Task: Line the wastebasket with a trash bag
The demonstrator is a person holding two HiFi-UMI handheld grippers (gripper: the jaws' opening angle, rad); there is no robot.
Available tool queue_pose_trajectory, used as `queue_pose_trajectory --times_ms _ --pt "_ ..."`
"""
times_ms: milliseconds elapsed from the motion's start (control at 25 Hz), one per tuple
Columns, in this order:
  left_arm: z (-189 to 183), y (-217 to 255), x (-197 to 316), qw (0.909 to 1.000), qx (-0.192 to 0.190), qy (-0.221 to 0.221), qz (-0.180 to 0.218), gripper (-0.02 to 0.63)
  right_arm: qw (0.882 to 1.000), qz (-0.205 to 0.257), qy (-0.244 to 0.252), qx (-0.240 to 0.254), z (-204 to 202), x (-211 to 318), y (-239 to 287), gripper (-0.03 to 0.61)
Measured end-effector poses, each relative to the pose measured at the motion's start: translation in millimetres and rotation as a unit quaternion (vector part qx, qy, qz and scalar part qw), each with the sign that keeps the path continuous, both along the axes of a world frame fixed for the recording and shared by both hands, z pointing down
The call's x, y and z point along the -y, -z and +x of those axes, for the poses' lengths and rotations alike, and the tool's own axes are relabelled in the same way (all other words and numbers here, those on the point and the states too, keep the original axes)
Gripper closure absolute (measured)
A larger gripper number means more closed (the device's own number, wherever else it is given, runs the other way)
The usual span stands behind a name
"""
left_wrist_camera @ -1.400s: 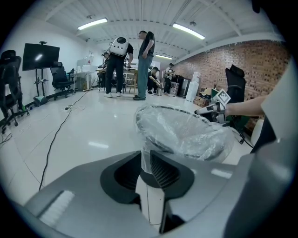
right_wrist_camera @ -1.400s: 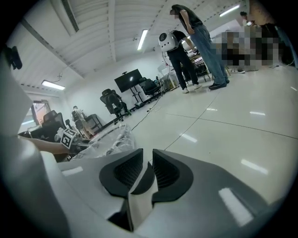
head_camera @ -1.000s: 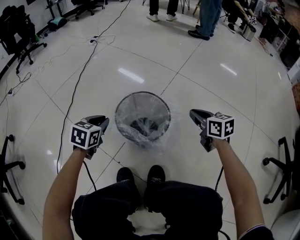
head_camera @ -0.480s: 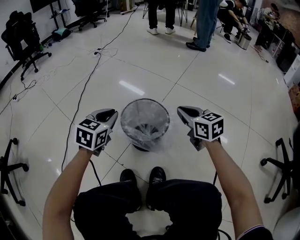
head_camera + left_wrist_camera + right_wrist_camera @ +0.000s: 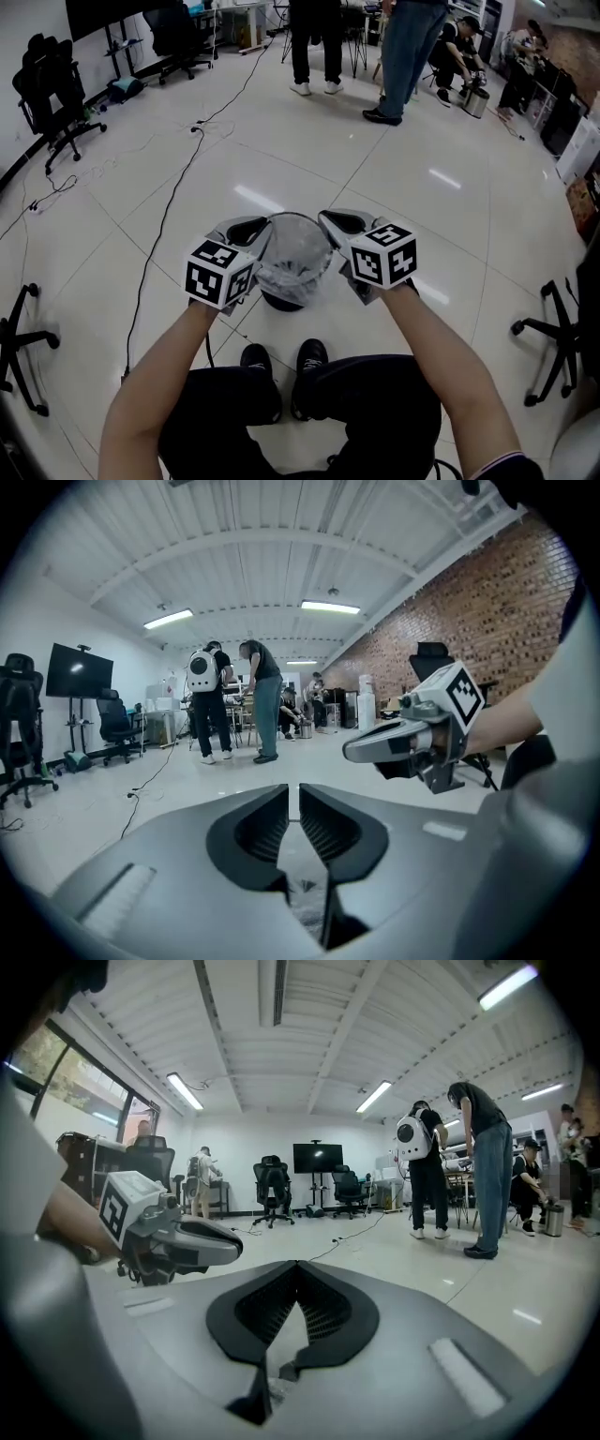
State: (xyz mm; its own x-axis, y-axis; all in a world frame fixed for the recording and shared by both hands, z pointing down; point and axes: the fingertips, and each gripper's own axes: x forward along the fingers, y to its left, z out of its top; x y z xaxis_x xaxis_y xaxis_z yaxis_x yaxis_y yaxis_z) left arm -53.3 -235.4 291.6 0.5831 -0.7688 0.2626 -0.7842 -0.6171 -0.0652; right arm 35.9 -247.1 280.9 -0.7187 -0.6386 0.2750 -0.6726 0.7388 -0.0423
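A black mesh wastebasket (image 5: 292,292) stands on the floor in front of my feet, with a clear trash bag (image 5: 286,262) inside it and over its rim. Both grippers hang above it, apart from the bag. My left gripper (image 5: 251,228) is over the basket's left rim; its jaws (image 5: 293,791) have just been closing and stand a narrow slit apart, with nothing between them. My right gripper (image 5: 336,223) is over the right rim, and its tips (image 5: 296,1266) meet on nothing. Each gripper shows in the other's view: the right gripper (image 5: 394,744) and the left gripper (image 5: 192,1239).
A black cable (image 5: 159,234) runs across the tiled floor at left. Office chair bases sit at the left (image 5: 19,347) and right (image 5: 548,333) edges. Several people (image 5: 403,56) stand at the far side, with black chairs (image 5: 47,94) at far left.
Both grippers have risen and drawn inward from beside the basket to above its rim. The head view has tilted up, showing more of the room.
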Motion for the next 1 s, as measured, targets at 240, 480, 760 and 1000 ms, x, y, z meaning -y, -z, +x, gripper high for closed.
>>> queue_pose_trajectory --times_ms 240,480,760,1000 --pt "4 3 -11 0.9997 -0.021 0.006 0.010 0.566 1.000 0.014 -0.005 0.006 -9 -17 -1 0.578" --pt "3 1 -13 0.9995 -0.027 0.008 0.013 0.566 1.000 0.022 0.003 -0.005 -6 -23 -9 0.578" --pt "-1 4 -13 0.9991 -0.037 0.013 0.016 0.566 1.000 0.022 -0.001 0.005 -3 -25 -5 0.578" --pt "7 3 -16 0.9993 -0.032 0.005 0.019 0.566 1.000 0.024 -0.003 0.005 1 -25 -6 0.578"
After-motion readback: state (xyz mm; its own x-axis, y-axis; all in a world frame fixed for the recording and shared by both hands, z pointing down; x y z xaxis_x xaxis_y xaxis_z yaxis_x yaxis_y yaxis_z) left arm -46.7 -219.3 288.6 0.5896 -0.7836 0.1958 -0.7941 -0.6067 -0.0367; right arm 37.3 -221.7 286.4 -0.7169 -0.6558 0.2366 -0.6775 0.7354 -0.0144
